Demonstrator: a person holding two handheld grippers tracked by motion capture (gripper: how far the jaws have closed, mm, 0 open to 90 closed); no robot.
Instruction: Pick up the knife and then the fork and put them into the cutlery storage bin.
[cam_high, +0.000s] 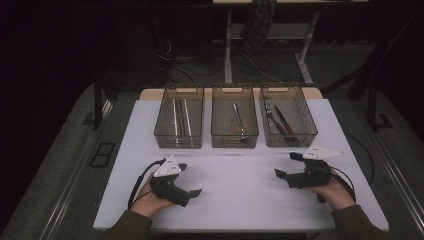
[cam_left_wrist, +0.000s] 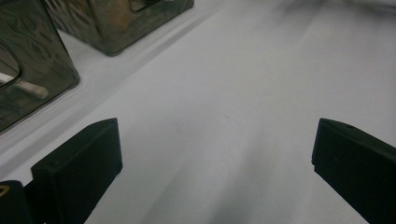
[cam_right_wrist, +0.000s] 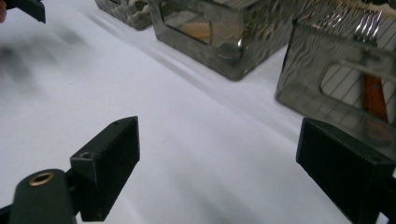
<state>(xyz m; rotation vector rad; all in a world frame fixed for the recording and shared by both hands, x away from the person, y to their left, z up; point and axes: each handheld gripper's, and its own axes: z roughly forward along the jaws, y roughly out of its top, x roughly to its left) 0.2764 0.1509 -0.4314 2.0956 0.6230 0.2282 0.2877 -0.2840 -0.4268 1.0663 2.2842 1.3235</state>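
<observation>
Three smoky see-through bins stand in a row at the far side of the white table (cam_high: 240, 175). The left bin (cam_high: 178, 116) holds long metal utensils, the middle bin (cam_high: 234, 116) one metal utensil, the right bin (cam_high: 288, 116) forks and dark-handled cutlery. My left gripper (cam_high: 190, 179) rests low over the table's near left, open, nothing between its jaws (cam_left_wrist: 215, 163). My right gripper (cam_high: 287, 165) sits at the near right, open and empty (cam_right_wrist: 217, 163), with the right bin (cam_right_wrist: 345, 79) and its forks close ahead.
A wide bare stretch of white table lies between the two grippers and in front of the bins. Beyond the table's far edge are desk legs (cam_high: 228, 47) and loose cables on a dark floor. A black cable (cam_high: 137, 182) loops from the left gripper.
</observation>
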